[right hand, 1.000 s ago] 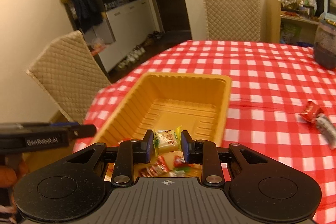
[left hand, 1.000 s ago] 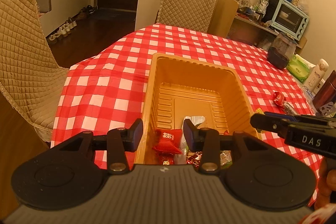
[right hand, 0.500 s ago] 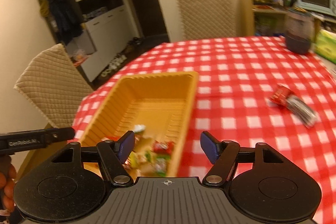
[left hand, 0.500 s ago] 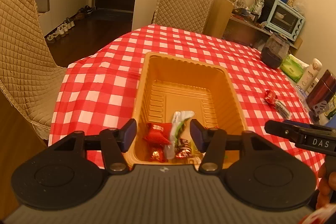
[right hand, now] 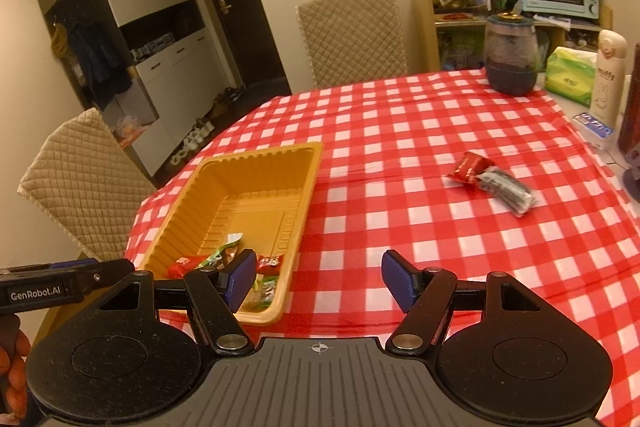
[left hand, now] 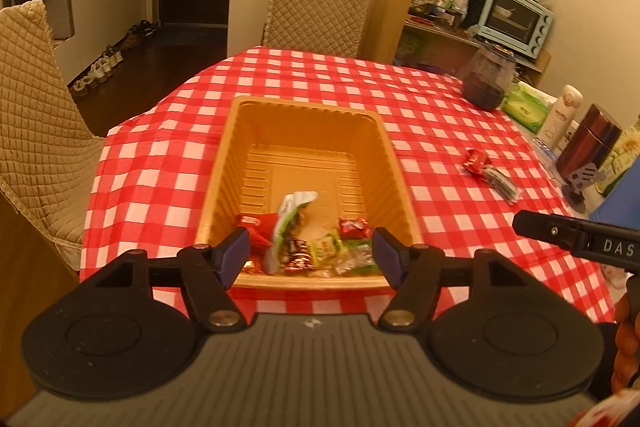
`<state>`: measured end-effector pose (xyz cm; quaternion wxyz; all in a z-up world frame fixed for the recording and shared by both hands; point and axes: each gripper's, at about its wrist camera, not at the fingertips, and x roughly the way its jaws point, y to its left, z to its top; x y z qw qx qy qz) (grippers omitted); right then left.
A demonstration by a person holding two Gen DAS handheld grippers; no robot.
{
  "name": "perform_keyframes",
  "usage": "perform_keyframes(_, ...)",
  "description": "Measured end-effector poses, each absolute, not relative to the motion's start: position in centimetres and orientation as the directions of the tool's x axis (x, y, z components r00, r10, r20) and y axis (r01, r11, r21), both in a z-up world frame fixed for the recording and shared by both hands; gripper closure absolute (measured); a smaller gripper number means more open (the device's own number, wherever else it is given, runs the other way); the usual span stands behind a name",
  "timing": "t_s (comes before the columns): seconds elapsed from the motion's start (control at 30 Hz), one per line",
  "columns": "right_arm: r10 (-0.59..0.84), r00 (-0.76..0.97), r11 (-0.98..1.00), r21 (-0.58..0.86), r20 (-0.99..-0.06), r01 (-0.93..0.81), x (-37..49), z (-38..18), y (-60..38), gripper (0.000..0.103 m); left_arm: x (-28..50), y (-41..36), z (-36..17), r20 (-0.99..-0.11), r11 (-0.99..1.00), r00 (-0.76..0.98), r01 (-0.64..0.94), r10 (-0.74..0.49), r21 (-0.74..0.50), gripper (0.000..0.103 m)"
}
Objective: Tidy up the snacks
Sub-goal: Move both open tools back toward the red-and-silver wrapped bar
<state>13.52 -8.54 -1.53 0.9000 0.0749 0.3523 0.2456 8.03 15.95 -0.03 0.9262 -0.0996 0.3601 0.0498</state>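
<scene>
Orange plastic, ribbed and shallow: the tray sits on the checked cloth with a small heap of wrapped snacks gathered at its near end. I hold the left gripper above that near rim, jaws spread wide and empty. The right gripper hangs over bare cloth just right of the tray, jaws likewise spread, nothing between them.

Two snacks lie outside the tray, well apart from it toward the right side of the table: a red packet and a dark, silvery packet, touching or overlapping at one end. By my reading these are the last loose pieces, so the task looks nearly done, and the right gripper is the closer one to fetch them.

The risks sit with that pair. Because the packets touch, closing on one may drag or flick the other, perhaps toward the bottles and tissue pack at the table's far right. Both wrappers look glossy and flat, so a shallow pinch could slip off, and a low one could snag the cloth. The tray looks light; a knock on its rim during a drop could shift it or tip the heap.
</scene>
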Motion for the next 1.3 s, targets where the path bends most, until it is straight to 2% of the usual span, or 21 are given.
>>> perform_keyframes(0.37,0.452,0.672,0.892,0.306,-0.587,-0.333,12.4,-0.6,-12.2,0.034,8.1,13.5,0.9,-0.663,0.983,0.749,-0.113,-0.012,-0.145,0.032)
perform_keyframes(1.3,0.321,0.725,0.937,0.315,-0.609,-0.151,13.0,-1.6,-20.8,0.034,12.7,5.8,0.5,-0.664,0.987,0.735,0.044,-0.136,-0.153,0.031)
